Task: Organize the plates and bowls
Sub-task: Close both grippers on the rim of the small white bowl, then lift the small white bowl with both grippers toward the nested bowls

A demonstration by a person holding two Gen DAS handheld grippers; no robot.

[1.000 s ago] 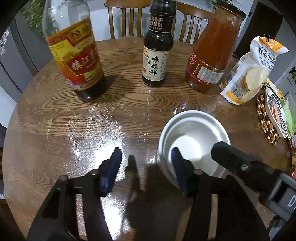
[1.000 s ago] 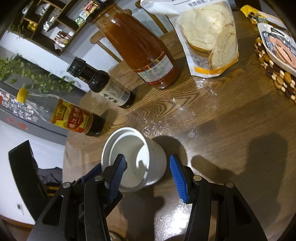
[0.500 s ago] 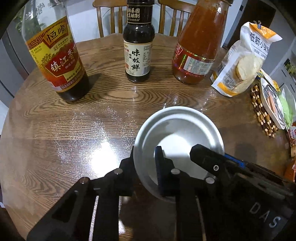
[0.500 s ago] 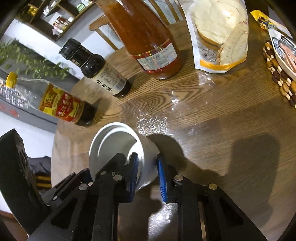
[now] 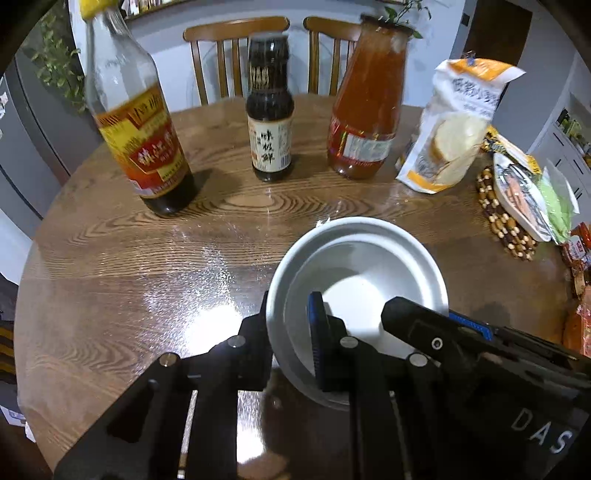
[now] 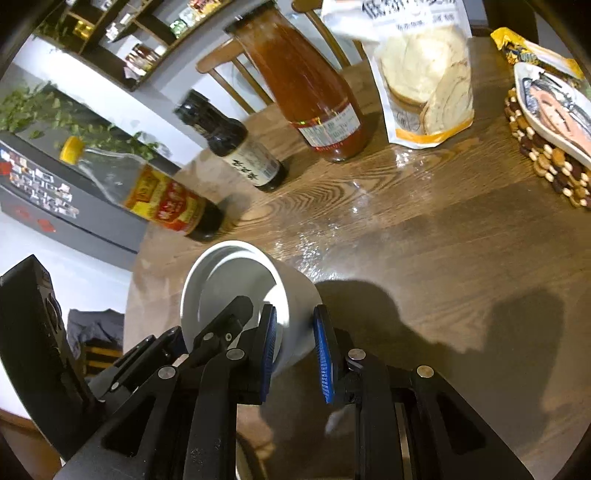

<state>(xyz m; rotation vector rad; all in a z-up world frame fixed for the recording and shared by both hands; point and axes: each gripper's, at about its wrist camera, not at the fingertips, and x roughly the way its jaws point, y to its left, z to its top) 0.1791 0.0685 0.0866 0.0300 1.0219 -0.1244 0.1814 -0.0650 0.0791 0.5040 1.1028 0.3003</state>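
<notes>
Over the wooden bench (image 5: 110,258), both the left gripper (image 5: 291,332) and right gripper (image 6: 295,347) have their fingers pinched tight on the white bowl's (image 5: 369,266) thin rim — any uneven pull could tip or drop it — bottles (image 5: 271,147) stand near.

round wooden table (image 5: 110,258), two chairs (image 5: 236,33), shelving (image 6: 110,48)

Dim rm, overhead glare on table (image 5: 110,280), bottles (image 5: 271,122) motion-blurred, fisheye edges bent.
</notes>
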